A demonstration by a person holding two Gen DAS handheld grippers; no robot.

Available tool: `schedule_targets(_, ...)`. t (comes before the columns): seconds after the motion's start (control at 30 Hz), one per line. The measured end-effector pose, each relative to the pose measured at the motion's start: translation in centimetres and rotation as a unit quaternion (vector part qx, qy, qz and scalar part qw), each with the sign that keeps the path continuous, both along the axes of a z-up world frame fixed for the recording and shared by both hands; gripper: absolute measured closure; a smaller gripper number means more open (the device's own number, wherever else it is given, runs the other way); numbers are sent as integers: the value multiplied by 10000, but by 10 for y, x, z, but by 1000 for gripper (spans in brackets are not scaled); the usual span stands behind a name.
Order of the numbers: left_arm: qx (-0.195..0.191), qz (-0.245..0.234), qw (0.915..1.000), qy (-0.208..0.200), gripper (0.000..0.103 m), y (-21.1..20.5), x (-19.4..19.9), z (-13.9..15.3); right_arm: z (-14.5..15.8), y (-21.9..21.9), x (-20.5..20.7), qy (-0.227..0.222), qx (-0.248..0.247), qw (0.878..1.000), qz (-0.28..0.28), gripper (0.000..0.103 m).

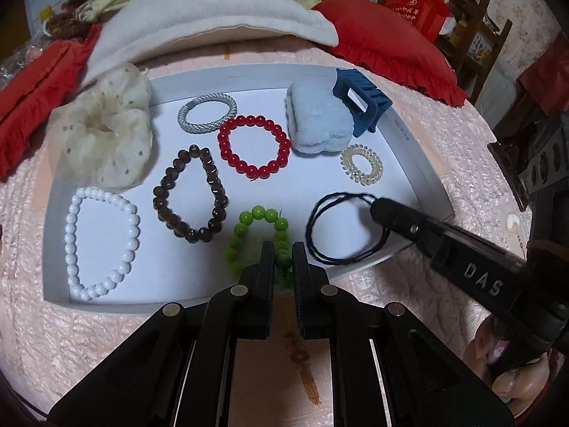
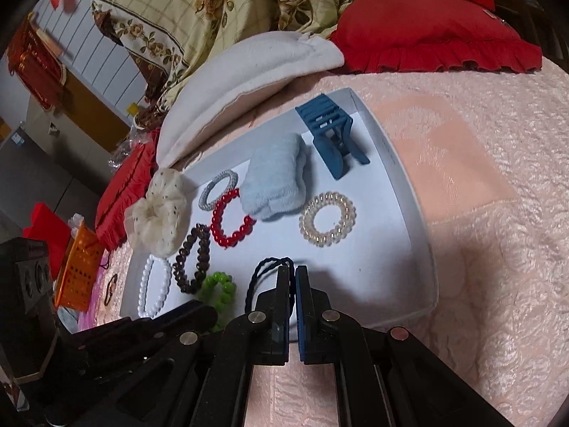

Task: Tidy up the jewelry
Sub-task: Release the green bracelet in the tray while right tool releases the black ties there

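A white tray (image 1: 409, 142) on the pink bedspread holds jewelry and hair items. My left gripper (image 1: 283, 249) is shut on the green bead bracelet (image 1: 259, 235) at the tray's near edge. My right gripper (image 2: 292, 274) is shut on the black twisted hair tie (image 2: 265, 277), which lies at the tray's front right (image 1: 341, 227); its fingers (image 1: 402, 217) reach in from the right. Also in the tray are a white bead bracelet (image 1: 103, 242), a brown bead bracelet (image 1: 192, 192), a red bead bracelet (image 1: 254, 146), and a clear spiral hair tie (image 1: 361, 160).
The tray also holds a grey braided hair tie (image 1: 208, 112), a cream scrunchie (image 1: 106, 135), a light blue fluffy clip (image 1: 318, 121) and a blue claw clip (image 1: 362, 101). Red pillows (image 1: 387, 42) and a white cushion (image 1: 213, 25) lie behind. An orange basket (image 2: 80, 267) sits left.
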State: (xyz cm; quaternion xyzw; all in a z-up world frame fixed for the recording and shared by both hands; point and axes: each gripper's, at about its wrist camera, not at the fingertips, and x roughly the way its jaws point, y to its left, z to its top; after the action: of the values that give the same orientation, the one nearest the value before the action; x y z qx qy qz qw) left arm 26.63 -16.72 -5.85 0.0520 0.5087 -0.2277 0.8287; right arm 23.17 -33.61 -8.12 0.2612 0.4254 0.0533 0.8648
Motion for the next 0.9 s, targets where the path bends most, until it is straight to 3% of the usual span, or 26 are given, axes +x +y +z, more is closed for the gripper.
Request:
schedule_targets(0.23, -300, 276, 9991, 99, 95, 8, -12, -2, 0, 5, -11, -87, -167, 9998, 94, 100)
schedule_targets(0.43, -187, 424, 9987, -193, 95, 2, -24, -1, 2, 10, -11, -166, -609, 9979, 164, 100)
schedule_targets(0.57, -50, 391, 9988, -285, 94, 0, -21, -3, 2, 11, -14, -170, -646, 9977, 141, 100)
schedule_targets(0.9, -89, 440, 9989, -137, 94, 13, -20, 3, 5, 21, -13, -156, -983, 9949, 148, 100)
